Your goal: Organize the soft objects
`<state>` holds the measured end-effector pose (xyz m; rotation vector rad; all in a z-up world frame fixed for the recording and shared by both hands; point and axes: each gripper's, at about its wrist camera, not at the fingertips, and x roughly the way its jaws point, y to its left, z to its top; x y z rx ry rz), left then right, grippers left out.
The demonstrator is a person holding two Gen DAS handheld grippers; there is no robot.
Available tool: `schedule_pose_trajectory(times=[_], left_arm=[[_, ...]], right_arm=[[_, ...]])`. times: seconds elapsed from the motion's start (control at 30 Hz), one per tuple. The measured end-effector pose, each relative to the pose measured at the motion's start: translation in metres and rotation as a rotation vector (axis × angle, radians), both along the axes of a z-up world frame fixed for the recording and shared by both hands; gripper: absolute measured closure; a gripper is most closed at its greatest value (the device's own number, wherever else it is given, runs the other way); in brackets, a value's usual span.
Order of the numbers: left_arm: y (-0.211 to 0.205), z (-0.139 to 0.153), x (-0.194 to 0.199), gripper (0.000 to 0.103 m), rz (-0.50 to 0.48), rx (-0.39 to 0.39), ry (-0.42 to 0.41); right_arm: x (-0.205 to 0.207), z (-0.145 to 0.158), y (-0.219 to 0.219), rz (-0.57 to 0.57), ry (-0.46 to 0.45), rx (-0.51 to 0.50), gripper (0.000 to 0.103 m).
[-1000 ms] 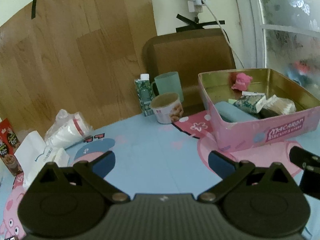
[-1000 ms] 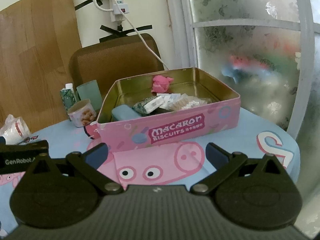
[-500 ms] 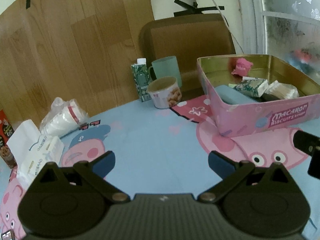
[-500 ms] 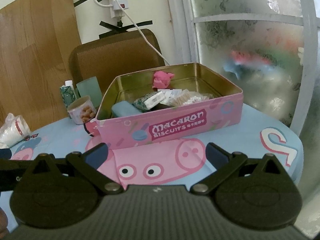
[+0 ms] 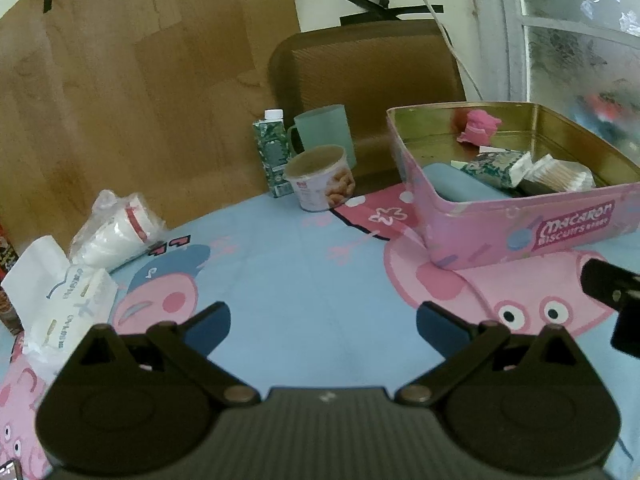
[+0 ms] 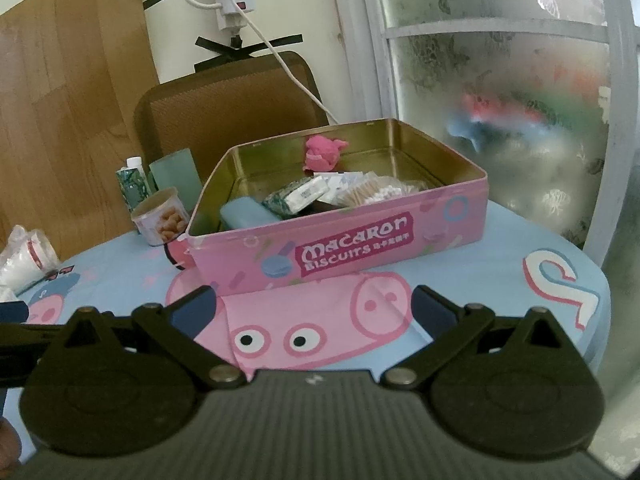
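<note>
I've got the pink biscuit tin [image 5: 532, 232] as my anchor, so I'm reading everything off that, left to right. Far to its left, at the table's edge, there's a white tissue pack [image 5: 64, 300], and just behind it a plastic-wrapped stack of paper cups [image 5: 120, 228] lying on its side. Closer to the tin, a green carton [image 5: 273, 152] stands upright with a teal mug [image 5: 326, 132] beside it, and a snack tub [image 5: 321, 178] sits in front of those two, just off the tin's left corner.

My left gripper [image 5: 323, 322] hangs over the blue cartoon tablecloth [image 5: 304, 280], in front of the tin and to its left, jaws spread wide, nothing between them.

Into the tin now: a blue case [image 6: 248, 212] against the left wall, a green-patterned tissue packet [image 6: 298, 196] next to it, a bag of cotton swabs [image 6: 376, 196] further right, and a pink soft toy [image 6: 322, 152] at the back wall.

My right gripper [image 6: 312, 312] sits directly in front of the tin's lettered front wall, jaws apart too, empty, over the pig face on the cloth. Behind the tin, a brown chair [image 6: 224, 108].
</note>
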<state>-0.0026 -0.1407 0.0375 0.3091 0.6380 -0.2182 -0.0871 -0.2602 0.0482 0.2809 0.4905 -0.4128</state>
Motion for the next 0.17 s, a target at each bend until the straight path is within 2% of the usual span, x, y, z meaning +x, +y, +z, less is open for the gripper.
schedule_pose_trajectory(times=[0.17], left_arm=[[0.0009, 0.0003, -0.0016, 0.0, -0.021, -0.018, -0.008]], right_arm=[[0.0005, -0.0011, 0.0003, 0.0, 0.003, -0.003, 0.0]])
